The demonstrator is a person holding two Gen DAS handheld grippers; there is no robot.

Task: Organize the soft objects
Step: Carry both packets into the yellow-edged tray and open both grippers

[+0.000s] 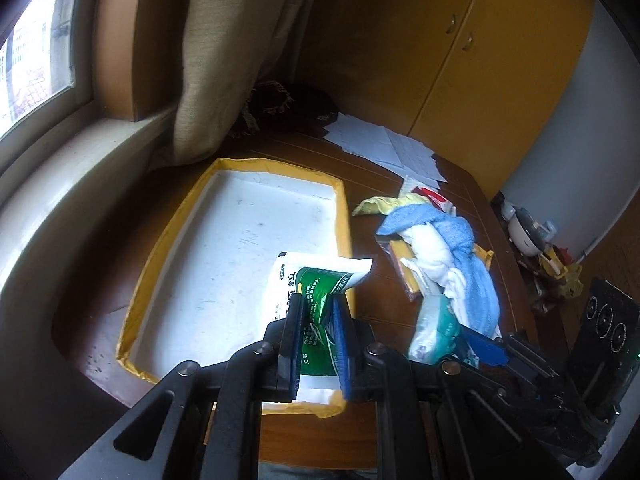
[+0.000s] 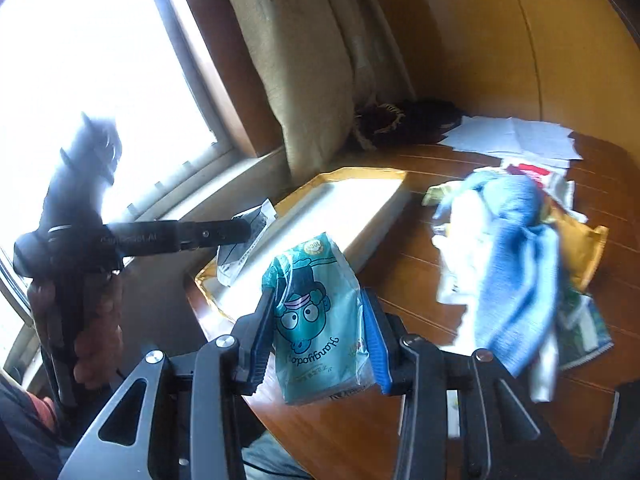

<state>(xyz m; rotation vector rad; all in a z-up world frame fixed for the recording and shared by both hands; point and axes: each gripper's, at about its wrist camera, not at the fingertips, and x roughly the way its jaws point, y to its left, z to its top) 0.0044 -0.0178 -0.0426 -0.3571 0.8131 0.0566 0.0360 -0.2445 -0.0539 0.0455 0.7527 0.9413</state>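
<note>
One tray, yellow-rimmed, on the wooden table. Left gripper clamped on one green-and-white packet above the tray's near right corner. Right gripper closed on one teal tissue pack; cartoon face visible only in right view. One heap of blue and white cloths further right.

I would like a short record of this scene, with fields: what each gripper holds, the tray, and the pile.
left gripper: shut on a green and white sachet, held over the tray
right gripper: shut on a teal tissue pack, held above the table
tray: yellow rim, white floor, nothing lying in it
pile: blue towel and white cloth lie right of the tray
table: dark wood
</note>
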